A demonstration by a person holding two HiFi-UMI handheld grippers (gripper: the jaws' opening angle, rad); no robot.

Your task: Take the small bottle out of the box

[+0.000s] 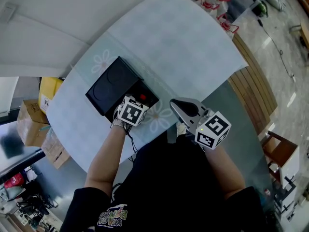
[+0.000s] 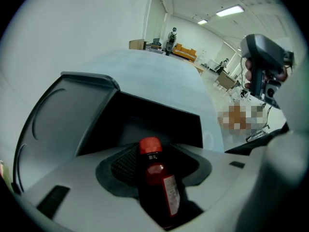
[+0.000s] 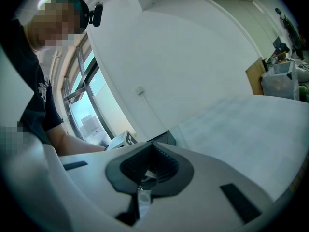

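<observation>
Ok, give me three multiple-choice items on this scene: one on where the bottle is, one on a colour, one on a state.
1. Where is the small bottle? A) inside the black box B) on the floor C) on a chair
2. Its cap is: A) blue B) red C) white
3. The lid is: A) taped shut B) missing C) swung open
Key: 1 A, the head view shows its cap down in the box; 2 B, plain in the left gripper view; 3 C, it is folded back off the box.
</observation>
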